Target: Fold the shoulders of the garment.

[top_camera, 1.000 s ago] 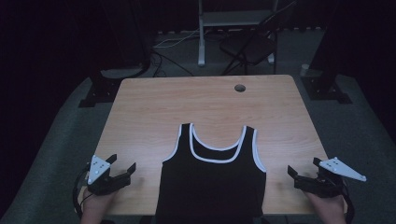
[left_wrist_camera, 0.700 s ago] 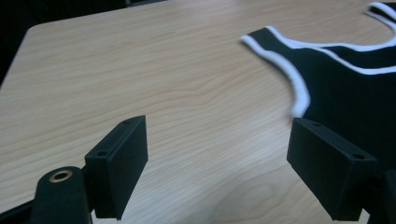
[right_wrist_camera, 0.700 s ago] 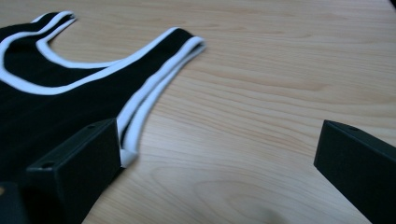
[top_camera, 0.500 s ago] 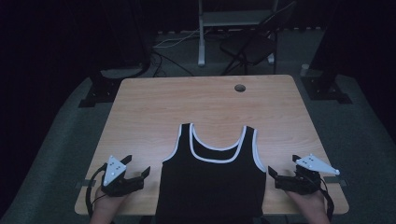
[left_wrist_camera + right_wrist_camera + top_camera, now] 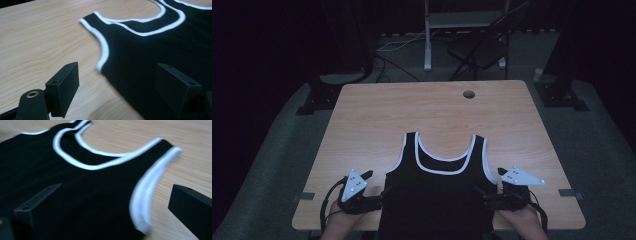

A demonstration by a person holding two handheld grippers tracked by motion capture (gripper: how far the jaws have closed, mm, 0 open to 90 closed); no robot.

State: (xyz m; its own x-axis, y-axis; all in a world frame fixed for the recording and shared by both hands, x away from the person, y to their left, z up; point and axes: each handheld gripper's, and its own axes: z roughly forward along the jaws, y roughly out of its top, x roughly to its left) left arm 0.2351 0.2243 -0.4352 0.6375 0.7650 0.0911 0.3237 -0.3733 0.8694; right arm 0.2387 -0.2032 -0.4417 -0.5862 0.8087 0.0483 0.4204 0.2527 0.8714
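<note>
Black tank top, white-trimmed, lies flat at near edge of wooden table, neck pointing away. Left gripper at its left side seam, jaws wide apart, straddling the edge, holding nothing. Right gripper likewise at right seam, jaws spread, empty.

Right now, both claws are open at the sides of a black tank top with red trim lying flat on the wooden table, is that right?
Not quite: the tank top has white trim, not red, as the left gripper view shows. Both claws, left and right, are open at its sides on the wooden table.
</note>
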